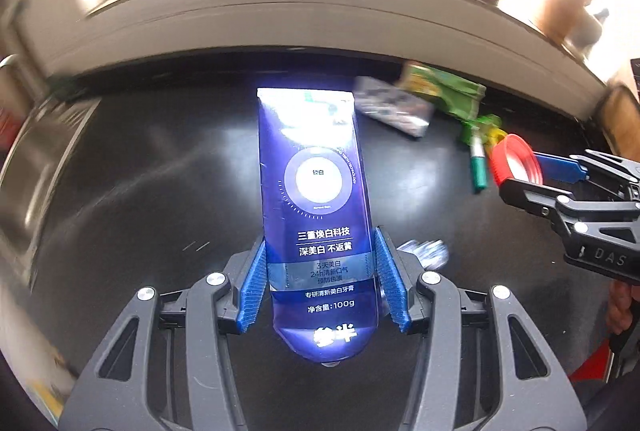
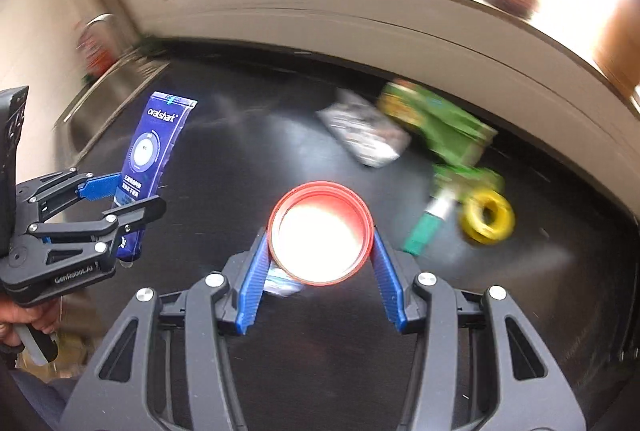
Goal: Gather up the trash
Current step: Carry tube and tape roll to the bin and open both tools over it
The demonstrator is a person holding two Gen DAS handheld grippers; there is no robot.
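Note:
My left gripper is shut on a blue toothpaste tube, held above the black countertop with its flat crimped end pointing away. The right wrist view shows the same tube in the left gripper at the left side. My right gripper is shut on a red lid, its white inside facing the camera. In the left wrist view that lid and the right gripper are at the right edge.
On the counter lie a silver wrapper, a green packet, a green marker, a yellow ring and a small crumpled foil. A steel sink lies at the left, a pale wall ledge behind.

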